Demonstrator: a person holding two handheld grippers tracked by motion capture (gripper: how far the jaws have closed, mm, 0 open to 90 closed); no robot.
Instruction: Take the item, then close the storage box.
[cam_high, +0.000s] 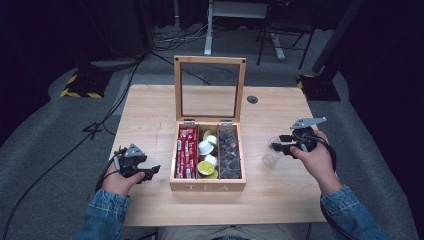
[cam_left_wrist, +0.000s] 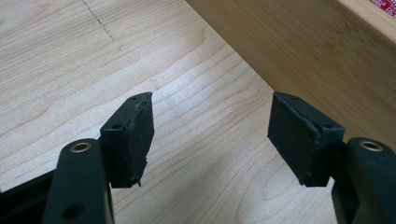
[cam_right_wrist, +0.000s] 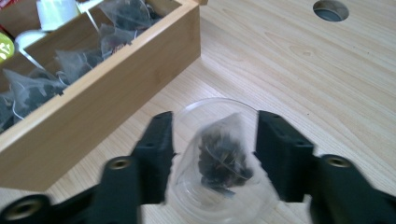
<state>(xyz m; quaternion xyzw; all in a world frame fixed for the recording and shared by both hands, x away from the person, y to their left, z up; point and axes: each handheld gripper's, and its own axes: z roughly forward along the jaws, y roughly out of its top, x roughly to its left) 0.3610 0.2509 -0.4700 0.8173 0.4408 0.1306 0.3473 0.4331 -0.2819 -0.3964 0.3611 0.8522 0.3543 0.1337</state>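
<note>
Translucent pyramid tea bag of dark leaves (cam_right_wrist: 223, 156) sits inside clear round plastic cup (cam_right_wrist: 219, 177), directly between the right gripper's (cam_right_wrist: 212, 144) black jaws. Jaws parted about halfway, pads flanking the bag without pressing it; nothing held. Cup stands on pale wood-grain table (cam_high: 280, 112), just right of the open bamboo tea box (cam_high: 207, 186). Left gripper (cam_left_wrist: 210, 135): jaws wide, empty, over bare table beside the box wall.

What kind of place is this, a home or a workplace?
Probably a lab or studio, not a home: grey carpet floor with loose black cables, a hazard-striped stand base, dark surroundings around one light wooden table.
</note>
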